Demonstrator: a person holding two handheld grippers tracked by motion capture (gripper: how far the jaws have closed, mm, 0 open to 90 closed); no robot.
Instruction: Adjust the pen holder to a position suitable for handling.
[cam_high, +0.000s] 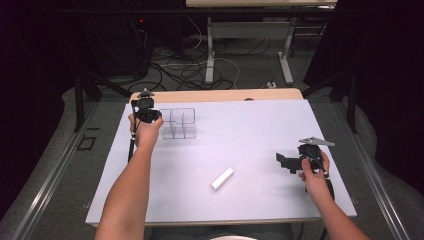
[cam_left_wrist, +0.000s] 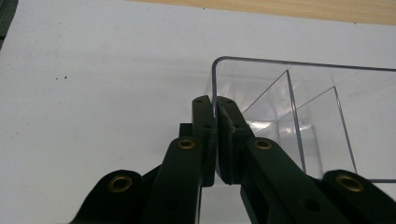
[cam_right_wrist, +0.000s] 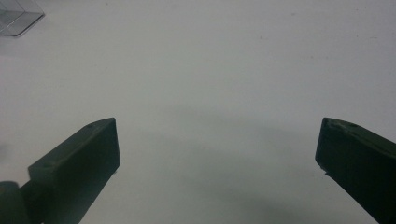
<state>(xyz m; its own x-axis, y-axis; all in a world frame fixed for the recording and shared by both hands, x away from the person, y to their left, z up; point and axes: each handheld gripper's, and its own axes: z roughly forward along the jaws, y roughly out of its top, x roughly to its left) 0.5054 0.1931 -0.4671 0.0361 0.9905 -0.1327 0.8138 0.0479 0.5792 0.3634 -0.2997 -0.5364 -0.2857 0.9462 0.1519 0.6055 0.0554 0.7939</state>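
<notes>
**Left gripper clamped on organiser wall; right gripper idle**

The white-covered rectangular table carries a clear plastic organiser tray with inner dividers at its far left. The left gripper is closed tight on the tray's near corner wall, one jaw inside, one outside. The right gripper hovers over bare surface at the right, jaws spread wide and empty, well apart from the tray. A small white rectangular block lies loose near the front centre, between the two grippers.

Risk: the grip takes a thin, smooth wall at one corner only. Lifting would probably tilt the tray or let it slip; dragging may pivot it.
</notes>
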